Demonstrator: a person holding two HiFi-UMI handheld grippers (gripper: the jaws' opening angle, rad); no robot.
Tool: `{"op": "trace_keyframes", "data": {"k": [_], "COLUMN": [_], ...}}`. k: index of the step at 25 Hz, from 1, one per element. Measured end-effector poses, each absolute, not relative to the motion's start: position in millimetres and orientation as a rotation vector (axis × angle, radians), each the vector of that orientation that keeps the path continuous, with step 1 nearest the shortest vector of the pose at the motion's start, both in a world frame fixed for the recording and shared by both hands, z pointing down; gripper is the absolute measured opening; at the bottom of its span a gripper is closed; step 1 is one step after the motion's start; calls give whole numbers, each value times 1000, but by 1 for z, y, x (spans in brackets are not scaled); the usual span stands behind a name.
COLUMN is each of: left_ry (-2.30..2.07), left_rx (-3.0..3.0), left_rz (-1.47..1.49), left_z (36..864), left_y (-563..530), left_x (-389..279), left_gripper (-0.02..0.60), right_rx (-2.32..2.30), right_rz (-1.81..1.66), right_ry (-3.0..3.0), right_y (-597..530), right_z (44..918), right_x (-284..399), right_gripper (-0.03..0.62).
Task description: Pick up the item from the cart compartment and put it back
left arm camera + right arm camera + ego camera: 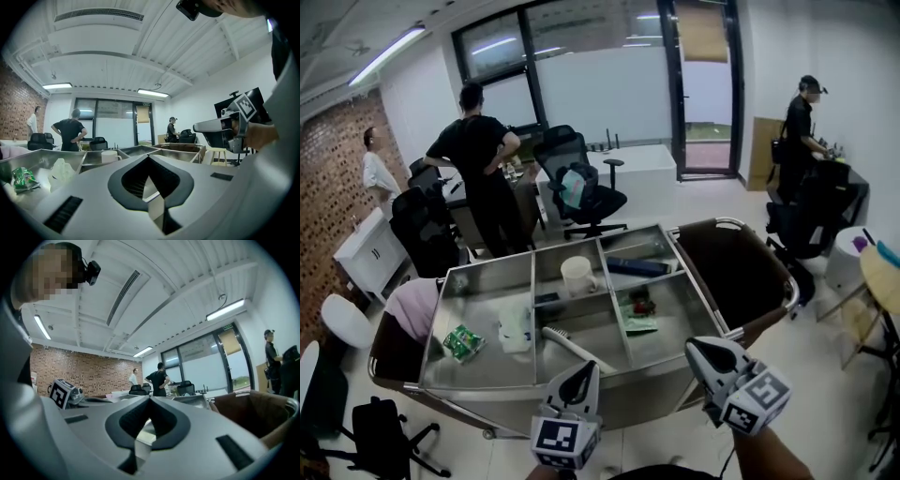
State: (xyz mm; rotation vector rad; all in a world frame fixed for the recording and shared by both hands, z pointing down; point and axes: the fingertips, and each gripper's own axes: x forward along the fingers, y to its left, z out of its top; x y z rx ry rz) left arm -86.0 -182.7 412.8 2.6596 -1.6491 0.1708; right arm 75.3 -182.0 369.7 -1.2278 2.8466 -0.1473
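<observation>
Both grippers sit lowest in the head view, just short of the cart's near edge. At the left, the left gripper [580, 368] points toward the cart [487, 386], its jaws closed together with nothing between them. To its right, the right gripper [700, 349] is held near the cart's right front corner, jaws likewise closed and empty.

All the items lie in the steel cart's compartments, and neither gripper touches any. A pink cloth [416, 306] hangs at the cart's left end. The left compartment holds a green packet [463, 342] and, against the divider, a white bag [516, 328]. In the middle column a white cup [577, 275] stands upright in the rear compartment and a white-handled brush [574, 348] lies slantwise in the front one. In the right column a dark flat pack [637, 267] lies at the rear, and a small dark and red object [639, 302] rests on a green sachet [637, 324] in front. A brown bag [741, 272] hangs open at the cart's right end.

Beyond the cart stand a person in white [377, 171] by the brick wall, a person in black [480, 164] with hands on hips, and a person in a cap [800, 131] at the far right.
</observation>
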Motion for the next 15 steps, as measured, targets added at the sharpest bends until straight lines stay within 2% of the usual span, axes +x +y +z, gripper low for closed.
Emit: {"op": "trace_keyframes", "data": {"k": [6, 15], "left_ry": [-1622, -1624], "left_rx": [2662, 2652], "left_rz": [190, 174], "left_z": [421, 418], "left_y": [-181, -177], "left_x": [-82, -79], "left_gripper": [0, 0], "right_rx": [-1304, -1287], "right_rz": [-224, -290], "right_ry": [2858, 2862], "right_y": [-174, -175], "right_z": [409, 413], "right_x": [89, 87], "right_gripper": [6, 8]}}
